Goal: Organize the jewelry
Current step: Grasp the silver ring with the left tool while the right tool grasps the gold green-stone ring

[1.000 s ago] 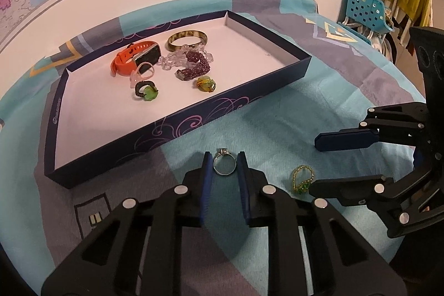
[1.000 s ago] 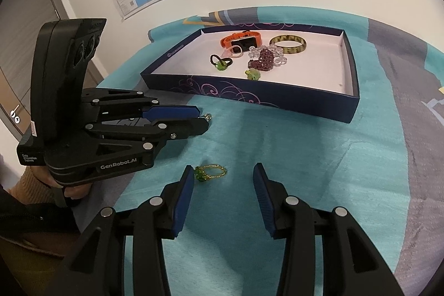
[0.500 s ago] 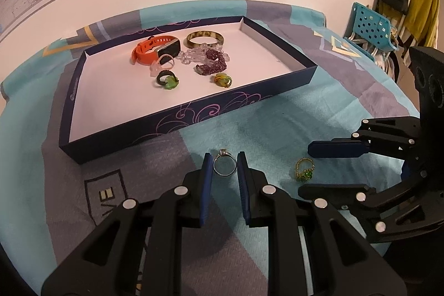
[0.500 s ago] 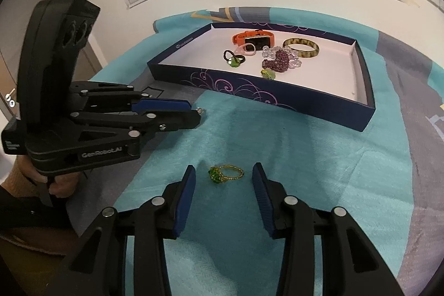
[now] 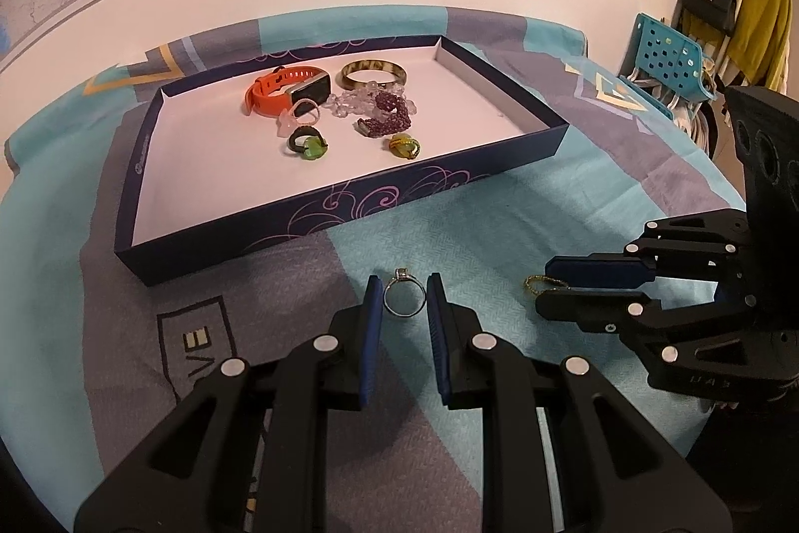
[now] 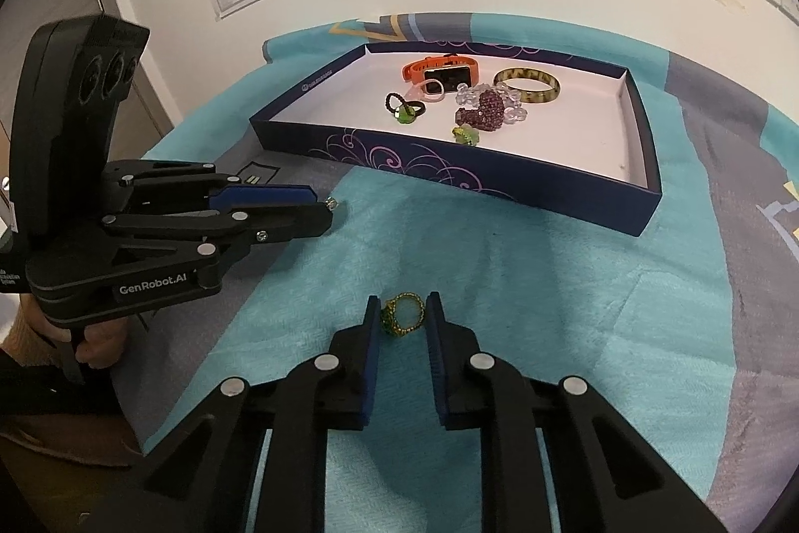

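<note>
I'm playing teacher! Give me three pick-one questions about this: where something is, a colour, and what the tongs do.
1. Where is the brown bangle? A. on the floor B. in the blue tray C. in the tongs
2. What colour is the watch strap? A. orange B. purple C. white
3. The left tongs are: A. wide open, empty B. shut on the watch C. shut on a silver ring
Answers: 1 B, it lies inside the tray's walls; 2 A, plainly orange; 3 C, its pads pinch the ring.

Open cloth (image 6: 524, 283) leads to the box wall (image 6: 449, 173), seemingly unobstructed.
</note>
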`<move>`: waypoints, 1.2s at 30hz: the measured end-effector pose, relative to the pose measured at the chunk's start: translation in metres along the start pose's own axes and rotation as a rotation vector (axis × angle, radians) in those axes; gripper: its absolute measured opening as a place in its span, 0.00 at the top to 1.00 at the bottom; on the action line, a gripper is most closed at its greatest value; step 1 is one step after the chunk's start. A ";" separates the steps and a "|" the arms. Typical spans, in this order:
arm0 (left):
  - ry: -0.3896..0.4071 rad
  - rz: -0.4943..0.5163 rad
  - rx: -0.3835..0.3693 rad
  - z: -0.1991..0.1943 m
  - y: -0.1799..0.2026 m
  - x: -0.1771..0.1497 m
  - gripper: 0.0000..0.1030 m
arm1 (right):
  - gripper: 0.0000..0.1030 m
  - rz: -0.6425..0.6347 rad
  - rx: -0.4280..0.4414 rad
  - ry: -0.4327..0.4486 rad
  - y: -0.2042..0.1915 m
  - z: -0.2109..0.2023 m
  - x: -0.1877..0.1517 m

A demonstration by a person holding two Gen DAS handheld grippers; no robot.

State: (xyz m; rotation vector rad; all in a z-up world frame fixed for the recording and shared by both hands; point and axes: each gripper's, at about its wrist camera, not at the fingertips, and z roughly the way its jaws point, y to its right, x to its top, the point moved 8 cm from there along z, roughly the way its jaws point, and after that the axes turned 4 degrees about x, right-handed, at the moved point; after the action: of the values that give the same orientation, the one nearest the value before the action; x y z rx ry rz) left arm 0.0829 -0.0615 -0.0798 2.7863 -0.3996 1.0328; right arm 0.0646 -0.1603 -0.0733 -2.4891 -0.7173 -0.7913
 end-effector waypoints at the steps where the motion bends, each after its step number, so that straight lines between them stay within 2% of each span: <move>1: 0.000 -0.001 0.000 0.000 0.000 0.000 0.82 | 0.84 0.005 0.001 0.004 0.001 -0.001 0.001; 36: 0.065 -0.013 -0.002 -0.024 -0.001 0.012 0.82 | 0.84 0.016 0.029 0.080 0.002 -0.015 0.023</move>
State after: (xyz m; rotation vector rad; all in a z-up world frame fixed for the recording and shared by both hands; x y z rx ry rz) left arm 0.0769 -0.0570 -0.0541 2.7412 -0.3732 1.1166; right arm 0.0762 -0.1624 -0.0478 -2.4192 -0.6753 -0.8637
